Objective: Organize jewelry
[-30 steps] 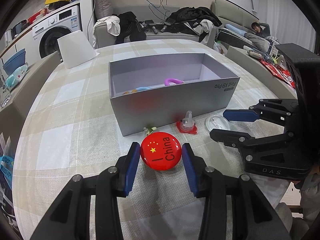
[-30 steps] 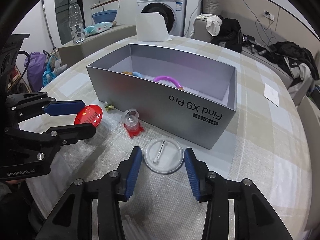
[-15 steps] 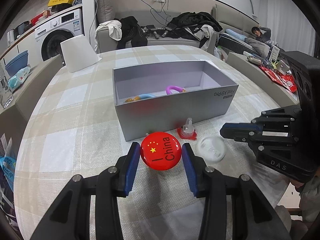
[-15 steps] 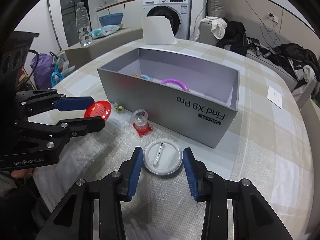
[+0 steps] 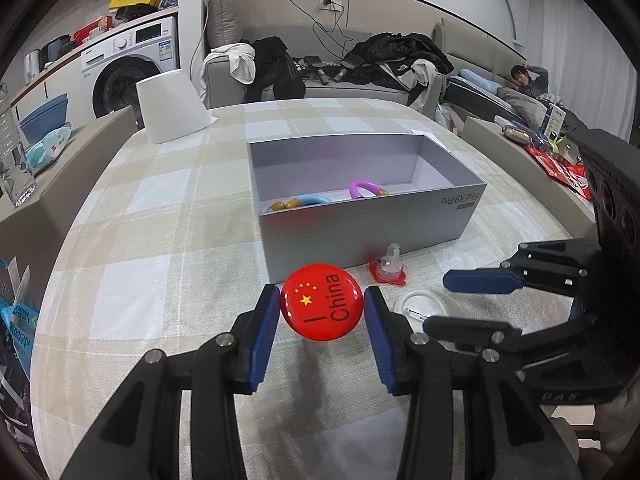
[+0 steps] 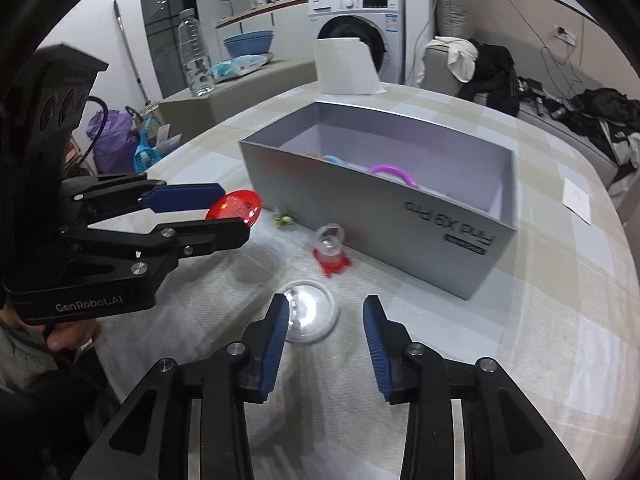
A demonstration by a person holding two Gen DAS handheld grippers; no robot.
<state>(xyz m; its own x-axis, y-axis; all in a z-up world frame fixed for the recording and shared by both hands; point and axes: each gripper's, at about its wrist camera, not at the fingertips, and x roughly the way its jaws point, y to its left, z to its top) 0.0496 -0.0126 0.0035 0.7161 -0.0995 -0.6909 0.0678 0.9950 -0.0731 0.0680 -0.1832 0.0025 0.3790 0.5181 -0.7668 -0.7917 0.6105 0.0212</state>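
Left gripper [image 5: 322, 312] clamped on the red badge [image 5: 322, 306]: glossy domed disc, yellow stars, "China" in black, pinched edge-on between the blue ribbed pads [image 5: 267, 320] and lifted off the cloth, just short of the box's near wall.

Right gripper [image 6: 326, 326] spread wide, holding nothing. The clear badge [image 6: 308, 311], a shiny round disc with a pin across it, lies flat on the counter [image 5: 160, 280], up against the left pad and off-centre in the gap.

Counter is round, covered in a beige and white checked cloth with a woven texture.

Grey box [image 5: 360, 224]: matte cardboard, rectangular, open top, "Find X9 Pro" on the side. Inside, a purple ring [image 5: 366, 190] and a blue and orange piece [image 5: 298, 203] sit near the front wall.

Between grippers and box: a small clear stopper on a red base [image 6: 331, 249], upright, just beside the box wall; a tiny greenish trinket [image 6: 283, 218] near the box corner.

A white folded card [image 5: 170, 106] stands at the far edge, a paper slip [image 6: 576, 199] lies right of the box.

Open cloth left of the box and to its right. Counter rim is close under both grippers.
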